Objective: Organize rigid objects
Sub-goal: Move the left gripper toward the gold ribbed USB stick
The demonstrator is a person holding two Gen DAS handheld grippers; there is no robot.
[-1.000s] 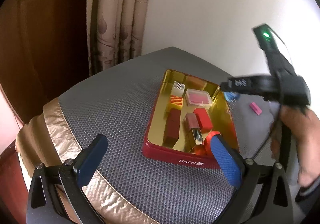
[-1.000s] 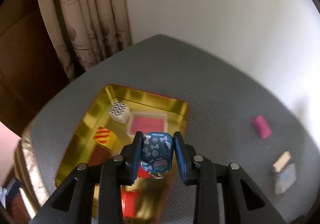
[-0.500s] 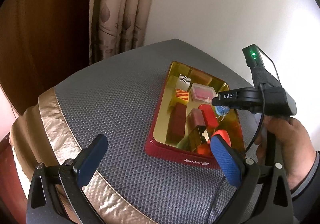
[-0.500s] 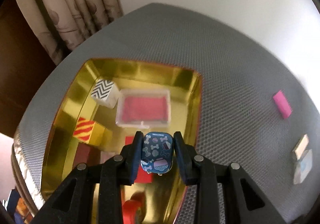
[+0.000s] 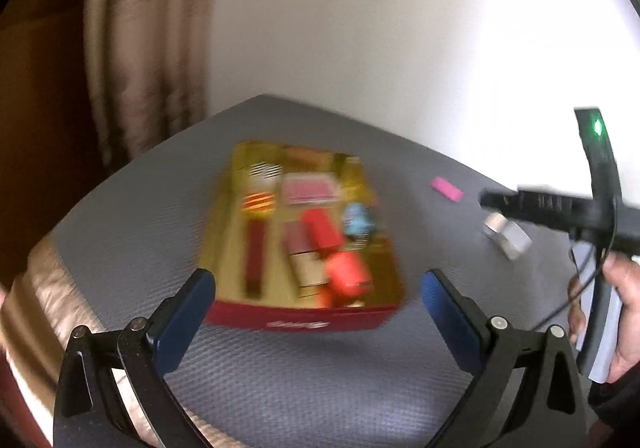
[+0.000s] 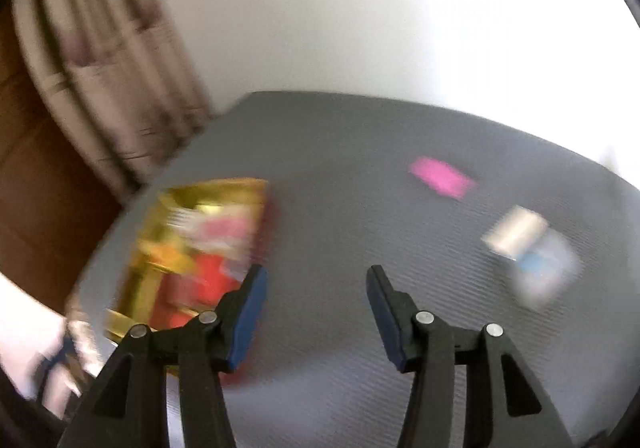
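A red tin with a gold inside sits on the grey table and holds several coloured blocks. The blue patterned piece lies inside it near the right wall. My left gripper is open and empty, just in front of the tin. My right gripper is over bare table to the right of the tin; its jaws are opening with nothing between them. A pink eraser and a small white-and-blue box lie ahead of it to the right. Both views are blurred.
A hand holds the right gripper's handle at the right edge of the left wrist view. A curtain and a white wall stand behind the table. A gold-trimmed cloth edge marks the table's left side.
The right gripper let go of the blue patterned piece, which now lies in the tin, opened, and swung right off the tin. The left gripper shifted sideways.
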